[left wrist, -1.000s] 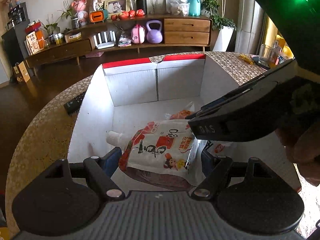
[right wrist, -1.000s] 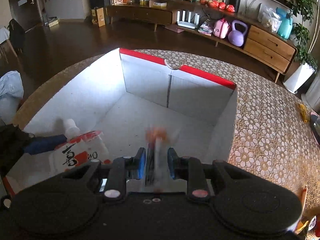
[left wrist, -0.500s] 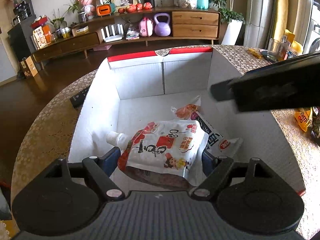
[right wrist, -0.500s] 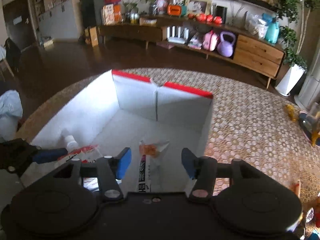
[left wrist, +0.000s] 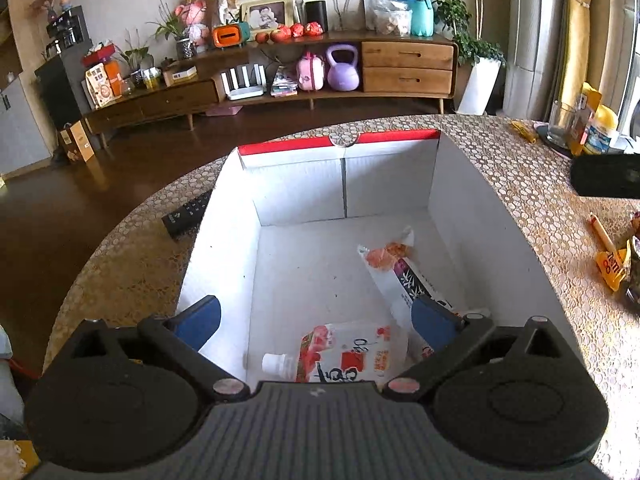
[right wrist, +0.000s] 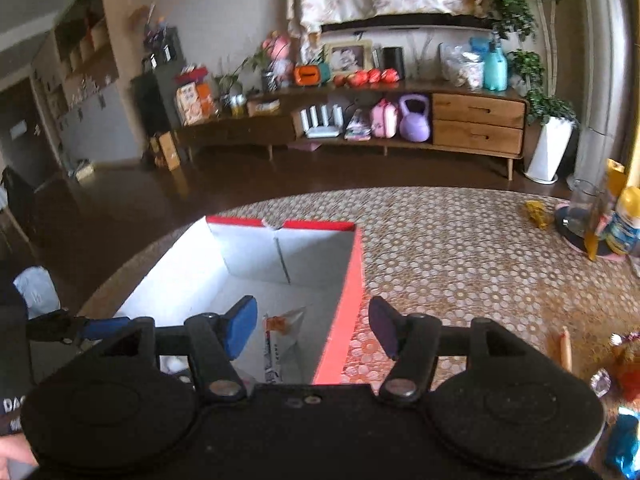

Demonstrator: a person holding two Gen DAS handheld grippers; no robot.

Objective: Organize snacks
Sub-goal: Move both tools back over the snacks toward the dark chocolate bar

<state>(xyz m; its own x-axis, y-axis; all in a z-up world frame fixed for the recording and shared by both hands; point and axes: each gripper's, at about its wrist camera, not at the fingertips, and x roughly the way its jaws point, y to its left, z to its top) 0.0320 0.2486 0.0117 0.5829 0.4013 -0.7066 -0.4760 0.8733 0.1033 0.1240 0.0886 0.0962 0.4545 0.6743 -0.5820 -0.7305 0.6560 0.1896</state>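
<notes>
In the left wrist view, a dark remote (left wrist: 186, 214) was seen at the left of the frame on the patterned tablecloth (left wrist: 516, 184), just beside the left wall of the white box (left wrist: 224, 248). The left gripper (left wrist: 316, 320) was held over the near part of the box, its jaws opening to their widest and nothing pressed between the blue pads (left wrist: 200, 320). Below them, at the bottom centre, a spouted drink pouch (left wrist: 352, 360) was laid flat on the box floor, its white cap pointed left. To its right, a long white snack packet (left wrist: 394, 276) was laid along the right wall, one end hidden behind the right pad. Most of the floor toward the far, red-edged wall was left bare. At the right edge, loose wrapped snacks (left wrist: 612, 268) were scattered on the cloth. In the right wrist view, the right gripper (right wrist: 312, 328) was raised above the box's red right rim (right wrist: 346, 300), its jaws opening at a middling width with nothing gripped; open tablecloth was spread to the right.
</notes>
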